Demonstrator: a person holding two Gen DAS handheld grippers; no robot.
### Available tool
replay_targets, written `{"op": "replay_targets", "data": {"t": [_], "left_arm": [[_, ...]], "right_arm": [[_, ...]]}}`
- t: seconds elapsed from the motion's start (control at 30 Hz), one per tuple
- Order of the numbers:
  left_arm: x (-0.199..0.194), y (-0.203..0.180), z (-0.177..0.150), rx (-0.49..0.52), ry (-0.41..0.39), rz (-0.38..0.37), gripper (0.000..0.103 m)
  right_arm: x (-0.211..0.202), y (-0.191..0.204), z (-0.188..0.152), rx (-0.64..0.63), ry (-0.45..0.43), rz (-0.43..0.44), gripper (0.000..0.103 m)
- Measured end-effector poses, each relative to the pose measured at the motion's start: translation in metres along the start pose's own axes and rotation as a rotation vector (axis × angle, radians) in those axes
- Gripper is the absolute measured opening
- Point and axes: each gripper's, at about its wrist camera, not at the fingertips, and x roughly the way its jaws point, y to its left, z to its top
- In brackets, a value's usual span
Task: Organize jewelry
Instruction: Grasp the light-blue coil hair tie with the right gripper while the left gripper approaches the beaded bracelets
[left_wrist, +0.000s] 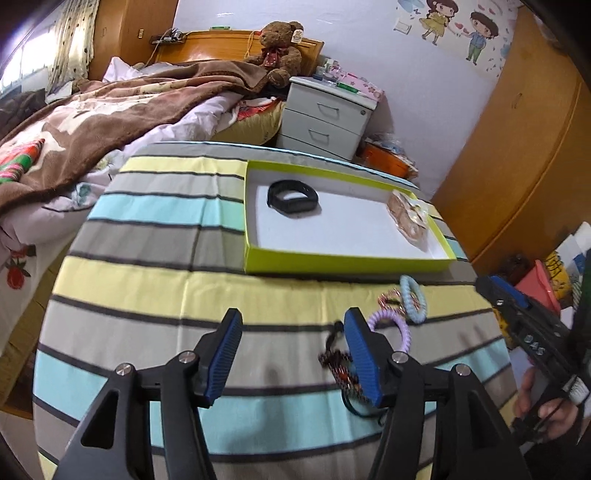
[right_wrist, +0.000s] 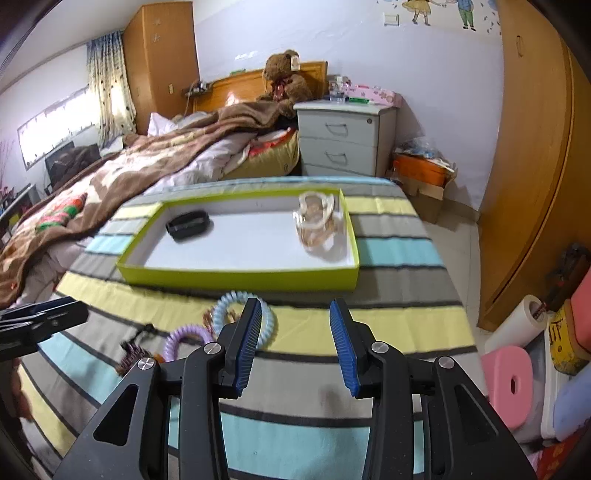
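Observation:
A lime-green shallow box (left_wrist: 343, 263) (right_wrist: 236, 277) lies on the striped cloth. In it are a black band (left_wrist: 291, 198) (right_wrist: 188, 224) and a clear packet of tan jewelry (left_wrist: 408, 218) (right_wrist: 319, 225). In front of the box lie a light blue coil ring (left_wrist: 413, 299) (right_wrist: 225, 306), a purple coil ring (left_wrist: 391, 325) (right_wrist: 184, 338), a small pink-gold piece (left_wrist: 388, 298) and a dark beaded bracelet (left_wrist: 340, 365) (right_wrist: 129, 354). My left gripper (left_wrist: 291, 354) is open, its right finger beside the beaded bracelet. My right gripper (right_wrist: 295, 343) is open and empty, just right of the blue coil.
The striped table (left_wrist: 147, 288) stands beside a bed with a brown blanket (left_wrist: 92, 122). A grey nightstand (left_wrist: 325, 118) and wooden wardrobe (left_wrist: 524, 147) stand behind. A pink stool (right_wrist: 508, 376) and clutter sit to the right on the floor.

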Motion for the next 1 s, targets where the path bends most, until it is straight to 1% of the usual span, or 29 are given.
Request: {"op": "replay_targets", "data": {"t": [0.03, 0.13, 0.2, 0.33, 0.43, 0.57, 0.7, 0.9, 0.97, 1.0], "left_arm": [[-0.001, 0.001, -0.005, 0.004, 0.003, -0.009, 0.063], [-0.001, 0.001, -0.015, 0.009, 0.030, -0.045, 0.063], [0.000, 0.001, -0.022, 0.011, 0.044, -0.056, 0.063], [0.003, 0.006, -0.032, 0.012, 0.066, -0.061, 0.063], [0.002, 0.010, -0.038, 0.001, 0.069, -0.071, 0.063], [-0.002, 0.017, -0.040, -0.015, 0.054, -0.070, 0.063], [-0.004, 0.023, -0.041, -0.018, 0.053, -0.074, 0.063], [-0.003, 0.022, -0.042, -0.001, 0.061, -0.097, 0.063], [-0.001, 0.020, -0.041, 0.000, 0.066, -0.100, 0.063], [0.000, 0.019, -0.041, -0.001, 0.069, -0.102, 0.063]], "right_arm": [[0.004, -0.001, -0.003, 0.004, 0.008, 0.005, 0.040], [0.019, -0.005, -0.008, 0.023, 0.047, 0.004, 0.040], [0.027, -0.007, -0.011, 0.030, 0.068, 0.006, 0.040], [0.036, -0.006, -0.010, 0.024, 0.072, 0.027, 0.040], [0.043, -0.004, -0.007, 0.019, 0.080, 0.054, 0.040], [0.053, 0.003, -0.002, -0.020, 0.097, 0.081, 0.040], [0.063, 0.009, 0.000, -0.047, 0.130, 0.108, 0.040], [0.072, 0.009, 0.001, -0.037, 0.168, 0.136, 0.040], [0.072, 0.010, 0.000, -0.046, 0.170, 0.133, 0.038], [0.072, 0.010, 0.000, -0.052, 0.171, 0.127, 0.033]]}}
